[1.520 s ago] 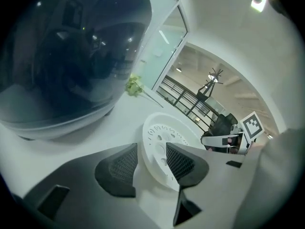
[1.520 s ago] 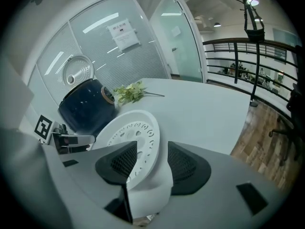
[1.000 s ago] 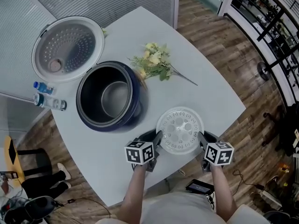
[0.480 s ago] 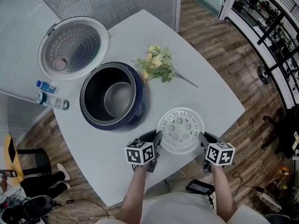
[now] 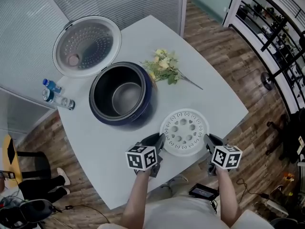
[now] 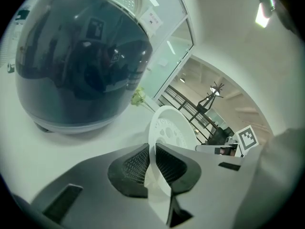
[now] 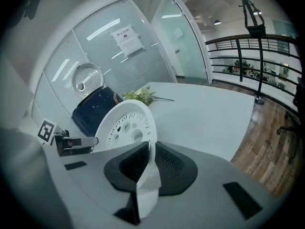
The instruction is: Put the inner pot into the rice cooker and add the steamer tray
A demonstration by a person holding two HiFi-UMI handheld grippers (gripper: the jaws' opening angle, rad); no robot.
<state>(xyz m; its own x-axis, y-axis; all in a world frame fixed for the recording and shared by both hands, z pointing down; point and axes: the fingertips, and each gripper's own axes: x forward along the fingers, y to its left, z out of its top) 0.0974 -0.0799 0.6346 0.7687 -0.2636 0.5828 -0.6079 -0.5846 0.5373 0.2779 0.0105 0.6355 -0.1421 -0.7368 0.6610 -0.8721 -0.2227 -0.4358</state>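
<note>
The steamer tray [image 5: 184, 131] sits at the near part of the tabletop [image 5: 214, 99], held at its rim from two sides. The left gripper [image 5: 160, 139] holds the rim at about 8 o'clock and the right gripper [image 5: 208, 140] at about 4 o'clock. In the left gripper view, the jaws of the left gripper [image 6: 152, 149] have just been closing and now clamp the thin white rim of the steamer tray [image 6: 167, 128]. In the right gripper view, the jaws of the right gripper [image 7: 150, 149] have likewise just been closing and pinch the opposite rim of the steamer tray [image 7: 126, 123]. The rice cooker [image 5: 143, 113] stands open at about 10 o'clock from the tray, well apart from it, with its lid [image 5: 86, 46] swung back at 11 o'clock. A metal floor shows inside, so the inner pot [image 5: 127, 97] appears to be seated already, although the head view is too small to confirm it. The tray is round, so no long axis governs placement. The line between the two grips runs roughly 9 to 3 o'clock. The left gripper is nearer to the cooker, so the coming transfer leads with the left side. The tray must stay level and centred over the cooker opening.
</note>
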